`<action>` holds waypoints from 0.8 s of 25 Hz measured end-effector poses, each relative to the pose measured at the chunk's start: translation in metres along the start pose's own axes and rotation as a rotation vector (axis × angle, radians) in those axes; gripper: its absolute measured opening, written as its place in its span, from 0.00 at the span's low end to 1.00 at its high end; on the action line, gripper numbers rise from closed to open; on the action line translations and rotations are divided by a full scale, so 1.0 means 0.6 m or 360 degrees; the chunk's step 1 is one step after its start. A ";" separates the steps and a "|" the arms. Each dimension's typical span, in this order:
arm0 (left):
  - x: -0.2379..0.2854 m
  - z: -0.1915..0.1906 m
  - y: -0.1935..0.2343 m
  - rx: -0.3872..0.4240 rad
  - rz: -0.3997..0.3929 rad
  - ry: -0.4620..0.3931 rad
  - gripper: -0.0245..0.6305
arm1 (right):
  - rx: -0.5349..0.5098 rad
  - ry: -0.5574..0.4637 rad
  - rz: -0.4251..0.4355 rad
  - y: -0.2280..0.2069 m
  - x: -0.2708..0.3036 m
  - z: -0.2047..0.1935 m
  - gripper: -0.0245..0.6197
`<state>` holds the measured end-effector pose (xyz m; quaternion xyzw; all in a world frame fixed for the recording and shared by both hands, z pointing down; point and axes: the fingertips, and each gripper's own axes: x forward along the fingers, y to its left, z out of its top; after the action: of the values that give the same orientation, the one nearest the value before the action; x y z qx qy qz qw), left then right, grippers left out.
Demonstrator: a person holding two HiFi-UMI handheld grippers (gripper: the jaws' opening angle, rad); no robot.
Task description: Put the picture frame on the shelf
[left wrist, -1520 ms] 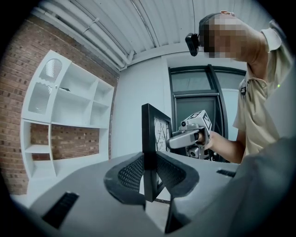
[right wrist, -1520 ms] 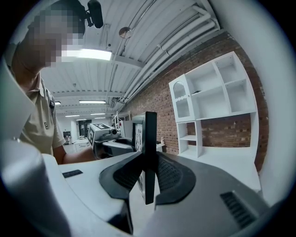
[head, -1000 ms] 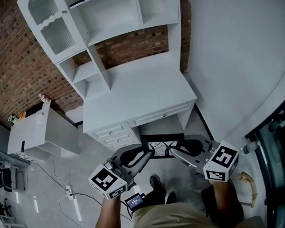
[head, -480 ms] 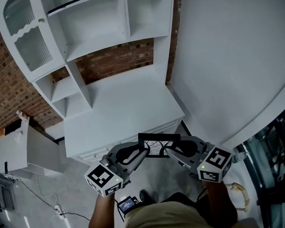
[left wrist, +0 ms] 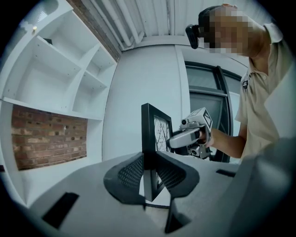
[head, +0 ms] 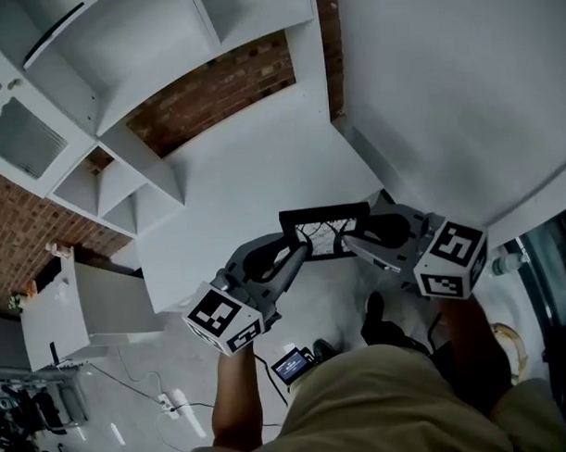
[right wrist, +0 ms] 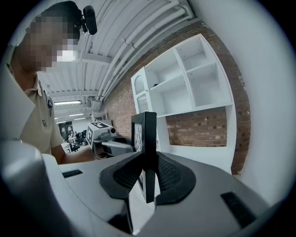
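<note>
A black picture frame [head: 324, 227] with a branch print hangs upright between my two grippers, over the front edge of the white desk [head: 254, 180]. My left gripper [head: 300, 254] is shut on the frame's left edge and my right gripper [head: 347, 239] on its right edge. In the left gripper view the frame [left wrist: 151, 132] stands edge-on, pinched between the dark pads [left wrist: 131, 173]. The right gripper view shows the same grip on the other edge of the frame [right wrist: 149, 136]. The white shelf unit [head: 120, 78] rises at the desk's back against a brick wall.
A plain white wall [head: 445, 85] bounds the desk's right side. On the floor at the left stands a white cabinet [head: 82, 306], with a cable and power strip [head: 164, 399] nearby. Dark glazing [head: 558, 257] shows at the far right.
Both grippers have carried the frame forward together, from over the floor in front of the drawers to the desk's front edge. The grip on both sides is unchanged.
</note>
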<state>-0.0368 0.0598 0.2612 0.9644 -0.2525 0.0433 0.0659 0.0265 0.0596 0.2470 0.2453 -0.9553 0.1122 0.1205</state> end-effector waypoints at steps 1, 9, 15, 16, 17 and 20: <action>0.023 -0.010 0.010 0.0004 0.0016 0.0003 0.16 | -0.0015 -0.0008 0.0014 -0.027 0.002 -0.008 0.16; 0.189 -0.020 0.115 -0.0057 0.0184 0.0050 0.16 | 0.0005 0.0029 0.0159 -0.233 0.014 -0.020 0.17; 0.265 -0.015 0.209 -0.0092 0.0284 0.0100 0.16 | 0.0047 0.0012 0.0254 -0.353 0.057 -0.007 0.17; 0.267 -0.015 0.213 -0.0088 0.0289 0.0108 0.16 | 0.0052 0.0007 0.0257 -0.357 0.059 -0.006 0.17; 0.268 -0.015 0.214 -0.0081 0.0293 0.0116 0.16 | 0.0055 0.0002 0.0259 -0.359 0.060 -0.007 0.17; 0.271 -0.022 0.216 -0.0054 0.0297 0.0124 0.16 | 0.0045 -0.0014 0.0251 -0.363 0.062 -0.015 0.17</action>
<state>0.0398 -0.1284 0.3069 0.9330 -0.3393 0.0825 0.0877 0.1044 -0.1406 0.3000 0.1714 -0.9705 0.1339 0.1037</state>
